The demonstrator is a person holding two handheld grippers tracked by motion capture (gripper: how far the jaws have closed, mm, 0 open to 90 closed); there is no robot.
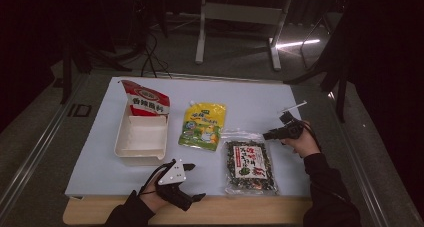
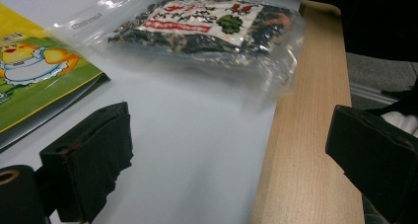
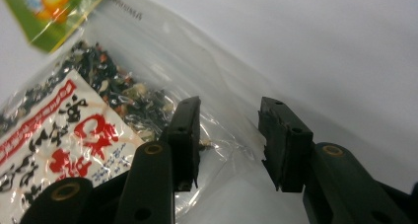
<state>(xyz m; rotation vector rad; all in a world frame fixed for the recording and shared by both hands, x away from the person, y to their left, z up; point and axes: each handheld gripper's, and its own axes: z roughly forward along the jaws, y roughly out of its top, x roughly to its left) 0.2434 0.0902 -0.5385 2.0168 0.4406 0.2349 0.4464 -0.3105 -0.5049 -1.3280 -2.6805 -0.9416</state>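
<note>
The left gripper (image 1: 192, 179) is seen at the lower centre-left of the high view, held by a hand (image 1: 152, 199) entering from the bottom edge, a dark sleeve behind it. Its jaws are spread wide apart, with nothing between them. The right gripper (image 1: 267, 135) is held at centre right, pointing toward the left of the frame, gripped by a hand (image 1: 300, 144) on a dark-sleeved forearm. Its jaws are parted, a clear gap being kept between the pads (image 3: 187, 130).

You work in a dim room. Your desk (image 1: 100, 177) has a pale sheet over a wooden front edge. Beyond it lies grey floor (image 1: 235, 62) with a white-legged table frame (image 1: 239, 13), trailing cables (image 1: 150, 57) and one bright light streak (image 1: 297, 43).
</note>
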